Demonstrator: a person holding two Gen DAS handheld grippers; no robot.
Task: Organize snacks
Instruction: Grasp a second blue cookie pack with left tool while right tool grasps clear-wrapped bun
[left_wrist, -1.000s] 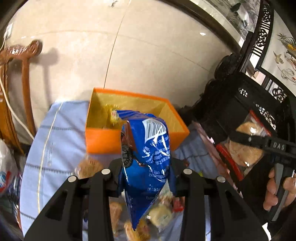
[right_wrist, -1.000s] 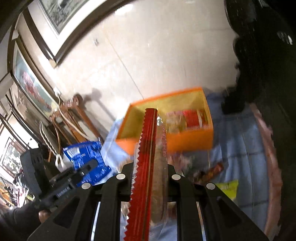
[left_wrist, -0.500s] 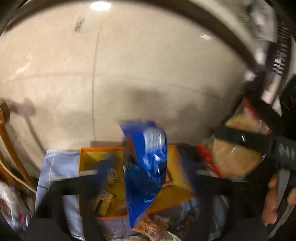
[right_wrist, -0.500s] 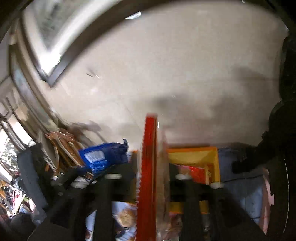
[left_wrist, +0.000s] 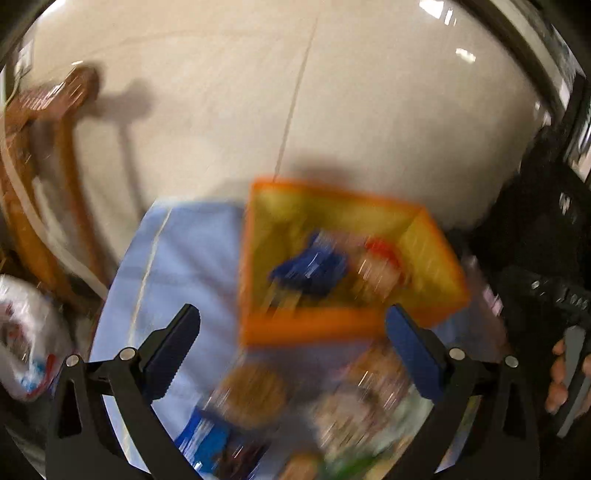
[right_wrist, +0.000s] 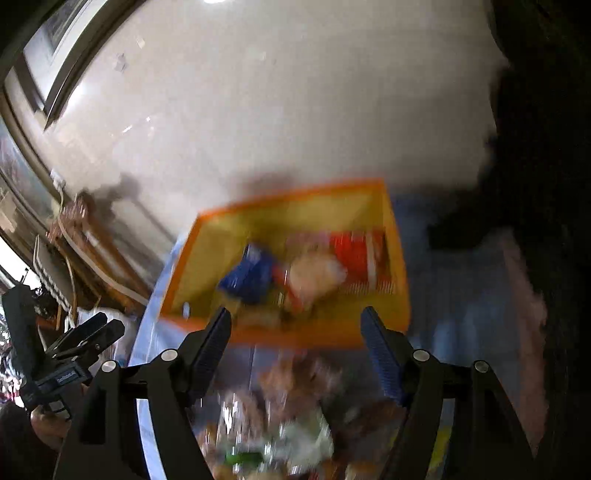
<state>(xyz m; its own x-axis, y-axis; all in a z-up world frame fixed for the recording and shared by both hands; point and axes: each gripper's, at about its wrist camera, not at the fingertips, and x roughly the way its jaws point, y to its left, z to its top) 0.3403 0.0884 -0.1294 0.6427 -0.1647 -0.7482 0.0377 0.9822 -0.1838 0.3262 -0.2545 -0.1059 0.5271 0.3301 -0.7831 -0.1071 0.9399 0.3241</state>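
Snacks released: blue packet (left_wrist: 310, 269) and cracker pack (right_wrist: 314, 277) now lie in orange box (left_wrist: 314, 328); left gripper (left_wrist: 291, 332) and right gripper (right_wrist: 295, 332) spread empty, ready for table-edge pile (left_wrist: 332, 417).

1. Pale blue tablecloth (left_wrist: 184, 266) spread over the table, a thin light stripe along its left side.
2. Cream tiled floor (left_wrist: 221, 110) beyond, crossed by a grout line.
3. Brown wooden chair (left_wrist: 55, 155) at far left, casting a shadow.
4. White plastic bag (left_wrist: 26, 332) below it.
5. Dark carved furniture (left_wrist: 546, 221) at right.

Two packets (right_wrist: 251, 277) in the box (right_wrist: 295, 334) — loose snacks (right_wrist: 288, 424) before it.
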